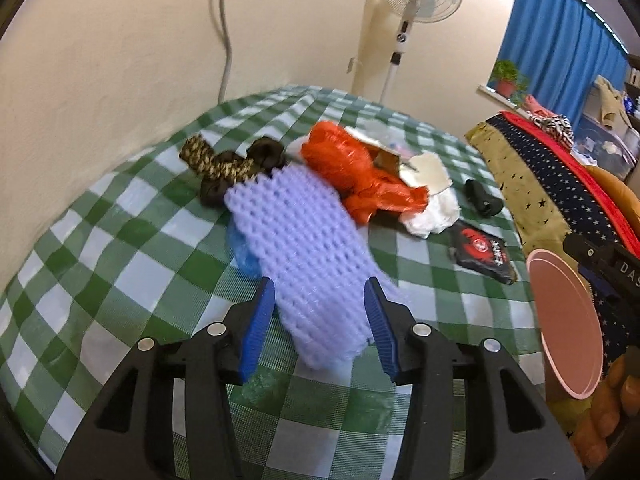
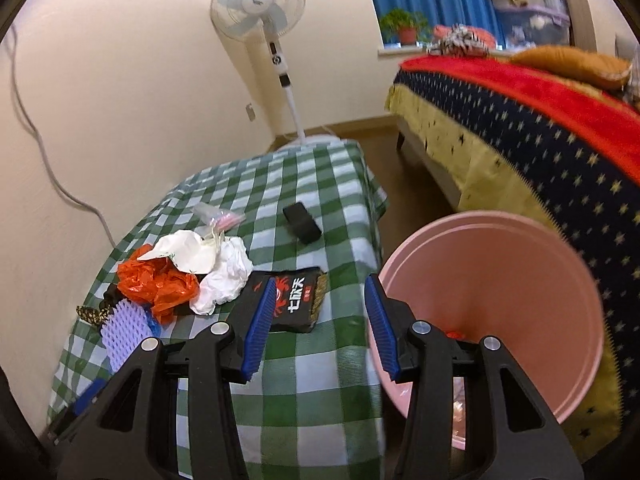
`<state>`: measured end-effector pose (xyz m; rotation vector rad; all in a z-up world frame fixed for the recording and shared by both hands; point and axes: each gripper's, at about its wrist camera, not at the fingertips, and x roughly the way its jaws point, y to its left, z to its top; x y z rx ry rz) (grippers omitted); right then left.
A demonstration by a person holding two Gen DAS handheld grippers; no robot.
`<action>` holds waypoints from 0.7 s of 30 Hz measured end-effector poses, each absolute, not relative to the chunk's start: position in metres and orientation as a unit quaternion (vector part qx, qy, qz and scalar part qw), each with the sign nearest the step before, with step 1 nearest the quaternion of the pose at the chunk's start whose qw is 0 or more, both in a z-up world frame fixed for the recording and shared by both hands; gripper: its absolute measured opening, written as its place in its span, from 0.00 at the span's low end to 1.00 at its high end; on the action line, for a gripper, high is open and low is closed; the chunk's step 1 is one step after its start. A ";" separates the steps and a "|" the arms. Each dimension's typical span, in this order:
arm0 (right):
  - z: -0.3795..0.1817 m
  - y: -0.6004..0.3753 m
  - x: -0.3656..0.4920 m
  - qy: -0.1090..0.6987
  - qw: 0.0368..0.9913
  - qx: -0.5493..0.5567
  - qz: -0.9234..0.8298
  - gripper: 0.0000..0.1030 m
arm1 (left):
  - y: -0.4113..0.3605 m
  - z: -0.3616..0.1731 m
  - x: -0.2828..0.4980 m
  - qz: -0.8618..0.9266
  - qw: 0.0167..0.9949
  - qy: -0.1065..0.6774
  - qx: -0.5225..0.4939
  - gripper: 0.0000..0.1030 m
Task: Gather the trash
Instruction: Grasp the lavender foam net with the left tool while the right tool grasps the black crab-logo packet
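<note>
Here the left gripper [image 1: 320,320] hangs over the checked table [image 1: 120,280], its jaws parted around the near end of a purple foam net [image 1: 304,248], the pads apparently not pressing on it, probably lined up for a pick. The right gripper [image 2: 320,320] is open and empty, between a black snack packet [image 2: 292,300] and the pink bin [image 2: 500,300] waiting just off the table's edge. An orange plastic bag [image 1: 352,164] and white crumpled paper [image 2: 224,276] lie piled beyond
</note>
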<state>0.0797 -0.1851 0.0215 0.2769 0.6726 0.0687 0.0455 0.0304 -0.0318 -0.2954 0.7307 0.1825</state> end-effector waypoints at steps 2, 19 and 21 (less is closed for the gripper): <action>0.016 -0.178 0.085 0.336 0.932 0.129 0.035 0.45 | 0.033 -0.037 0.049 0.091 0.913 0.369 -0.151 0.45; -0.028 -0.164 0.122 0.409 0.905 0.117 0.022 0.39 | 0.020 -0.048 0.067 0.049 0.905 0.394 -0.154 0.15; -0.030 -0.164 0.124 0.416 0.902 0.117 0.021 0.34 | 0.019 -0.048 0.069 0.047 0.905 0.393 -0.154 0.15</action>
